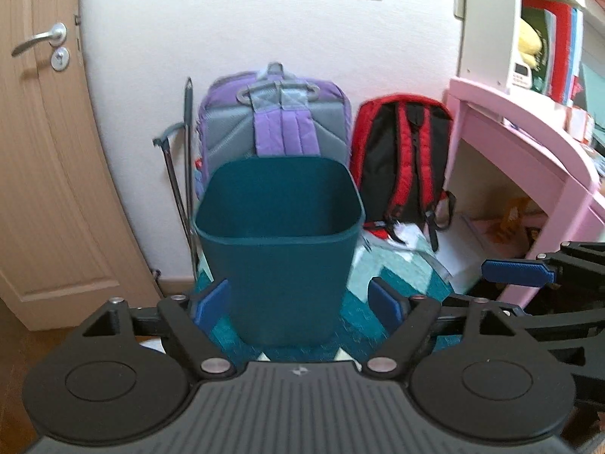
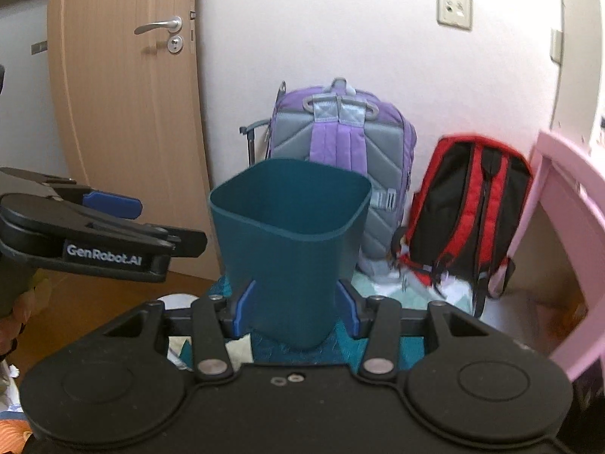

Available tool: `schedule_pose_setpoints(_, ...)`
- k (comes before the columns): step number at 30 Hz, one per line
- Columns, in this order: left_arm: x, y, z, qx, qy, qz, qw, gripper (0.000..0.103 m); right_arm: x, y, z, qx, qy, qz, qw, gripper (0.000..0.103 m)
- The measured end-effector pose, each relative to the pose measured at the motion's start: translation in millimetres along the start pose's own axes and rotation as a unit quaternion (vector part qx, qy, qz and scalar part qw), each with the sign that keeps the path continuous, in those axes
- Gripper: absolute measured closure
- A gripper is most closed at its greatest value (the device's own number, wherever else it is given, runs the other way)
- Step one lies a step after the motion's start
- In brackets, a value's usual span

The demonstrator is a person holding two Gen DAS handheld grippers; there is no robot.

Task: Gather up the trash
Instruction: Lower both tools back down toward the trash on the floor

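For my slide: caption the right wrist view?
Right tongs closed on a teal bin, backpacks behind, left tongs alongside.

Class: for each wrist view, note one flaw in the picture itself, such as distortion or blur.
Left wrist view: fisheye bends the door into a curve; the teal bin stays fairly sharp. Right wrist view: the red backpack is smeared by blur; the door edge bows too.
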State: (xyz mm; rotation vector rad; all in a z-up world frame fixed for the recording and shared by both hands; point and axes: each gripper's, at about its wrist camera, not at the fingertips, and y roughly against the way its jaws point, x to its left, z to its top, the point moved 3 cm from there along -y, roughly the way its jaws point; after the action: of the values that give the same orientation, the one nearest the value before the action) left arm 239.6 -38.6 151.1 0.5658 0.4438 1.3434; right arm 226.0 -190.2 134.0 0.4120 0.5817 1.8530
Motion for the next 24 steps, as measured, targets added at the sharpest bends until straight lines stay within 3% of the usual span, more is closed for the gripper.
schedule_pose_setpoints(8,-15.8,-11.2,-63.6,0.028,0.011,-0.049,0.9983,0.018,-17.1,-4.8,-79.3,0.035,-0.051,0.006,0.998,0.056)
schedule_pose_setpoints(12,-22.1,-29.1,-100.6,0.038,0.018,-0.064,0.9970,0.002,-28.5,-19.8,-123.4,0.055,-0.090,0.007,0.994,0.056)
schedule_pose_setpoints(14,-25.0,-39.4,-118.8,0.040,0.018,-0.057,0.9974,0.002,-34.3,-30.6,-147.4,0.069,-0.111,0.003,0.991,0.055)
schedule_pose_setpoints(24,-32.7,-138.6,-219.6,0.152,0.034,-0.066,0.9855,0.002,-69.7,-106.1,-265.7,0.181,-0.194,-0.037,0.963,0.055)
